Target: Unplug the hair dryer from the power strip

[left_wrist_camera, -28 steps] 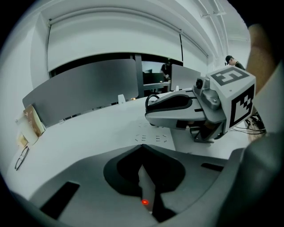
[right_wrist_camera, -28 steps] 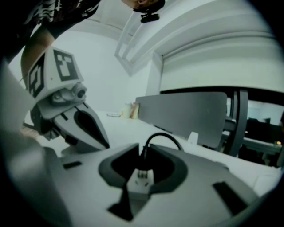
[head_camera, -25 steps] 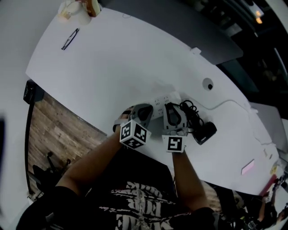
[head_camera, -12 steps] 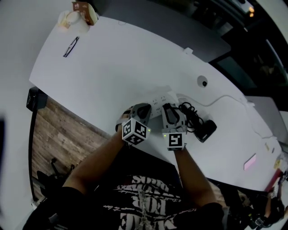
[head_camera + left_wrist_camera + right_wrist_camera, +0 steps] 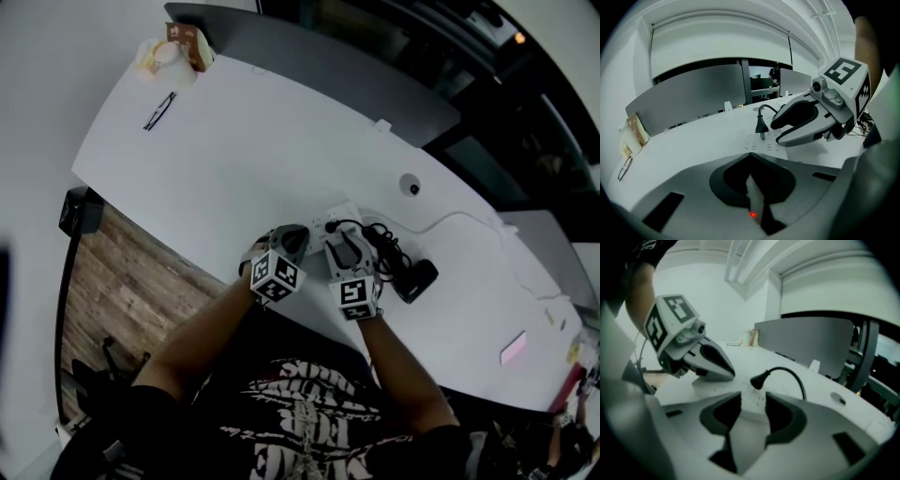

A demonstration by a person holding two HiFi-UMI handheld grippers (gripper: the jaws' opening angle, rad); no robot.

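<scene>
READABLE TEXT: none | shirt print [image 5: 300, 422], lower centre, head view: white lettering, too blurred to read | brown packet [image 5: 187, 42], upper left: print too small | marker cubes [image 5: 275, 278]: square patterns, no characters

The bench [image 5: 234, 159] lies bare left of the power strip [image 5: 330, 222]; the hair dryer [image 5: 412, 279] and coiled cord [image 5: 380, 246] crowd its right side.

smooth matt table [image 5: 234, 141]; wood-plank floor [image 5: 122, 281] at 9 o'clock; smooth plastic power strip [image 5: 330, 221]; matt black plastic plug [image 5: 761, 126].
</scene>
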